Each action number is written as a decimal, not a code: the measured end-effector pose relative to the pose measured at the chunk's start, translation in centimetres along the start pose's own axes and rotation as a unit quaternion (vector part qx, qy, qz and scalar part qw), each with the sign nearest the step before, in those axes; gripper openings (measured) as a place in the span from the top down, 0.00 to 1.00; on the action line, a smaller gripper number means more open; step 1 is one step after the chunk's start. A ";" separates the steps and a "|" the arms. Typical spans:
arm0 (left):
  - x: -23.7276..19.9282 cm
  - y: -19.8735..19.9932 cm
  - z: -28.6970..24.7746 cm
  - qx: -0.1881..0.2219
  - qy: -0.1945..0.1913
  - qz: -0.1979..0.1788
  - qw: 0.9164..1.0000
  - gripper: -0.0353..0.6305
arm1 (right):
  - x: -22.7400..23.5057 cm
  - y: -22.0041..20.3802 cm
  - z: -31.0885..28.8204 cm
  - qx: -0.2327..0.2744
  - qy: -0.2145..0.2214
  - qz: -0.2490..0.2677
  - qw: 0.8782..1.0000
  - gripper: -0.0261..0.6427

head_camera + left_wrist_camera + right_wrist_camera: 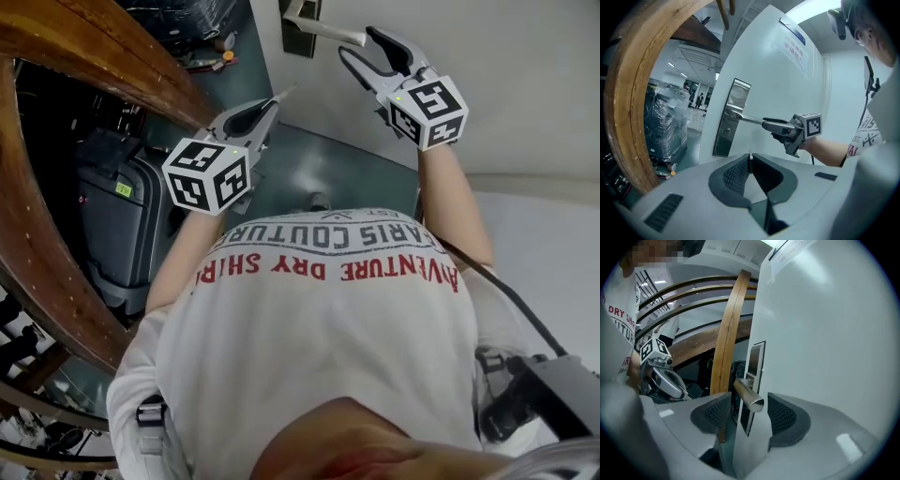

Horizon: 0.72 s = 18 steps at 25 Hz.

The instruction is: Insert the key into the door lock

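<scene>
From the head view, the job looks barely begun. The key point(284, 94) shows as a thin tip poking out of the left hand-held gripper point(274, 103), held low in front of the chest and well apart from the door lock point(302, 36). The right forearm stretches forward, and the right hand-held gripper point(358, 44) sits at the end of the door handle point(328, 31).

In the left gripper view, the jaws are clenched on a thin sliver of metal, surely the key, and point roughly level at the door point(783, 79). The keyhole point(726, 132) below the handle is empty. I'd say carrying the key over, lining it up and pushing it in all remain.

In the right gripper view, the jaws stand wide apart and released. The handle's cut end lies between the pads, apparently touching neither.
</scene>
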<state>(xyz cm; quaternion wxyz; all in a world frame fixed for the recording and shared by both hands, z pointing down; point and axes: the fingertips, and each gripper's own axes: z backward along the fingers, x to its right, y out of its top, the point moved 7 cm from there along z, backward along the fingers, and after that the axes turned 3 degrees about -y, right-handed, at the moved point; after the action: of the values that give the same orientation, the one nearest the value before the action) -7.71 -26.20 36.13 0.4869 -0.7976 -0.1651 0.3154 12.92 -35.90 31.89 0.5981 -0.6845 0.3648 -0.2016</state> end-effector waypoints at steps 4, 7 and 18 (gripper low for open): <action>-1.0 -0.2 0.5 0.010 -0.012 0.009 1.000 0.91 | -0.2 -0.2 -0.7 0.002 -0.022 -0.001 1.000 0.65; -1.8 -0.1 0.5 0.015 -0.018 0.019 1.000 0.91 | 0.1 -0.2 -0.8 0.002 -0.036 -0.005 0.999 0.70; -5.4 0.6 -2.3 0.087 -0.047 0.146 0.984 0.91 | 0.0 -0.6 -0.9 -0.009 -0.053 -0.012 0.998 0.71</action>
<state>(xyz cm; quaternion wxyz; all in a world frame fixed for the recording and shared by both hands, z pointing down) -10.21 -31.09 38.18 0.4944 -0.7522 -0.0415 0.4337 12.41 -36.48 32.64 0.6076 -0.7041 0.3262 -0.1692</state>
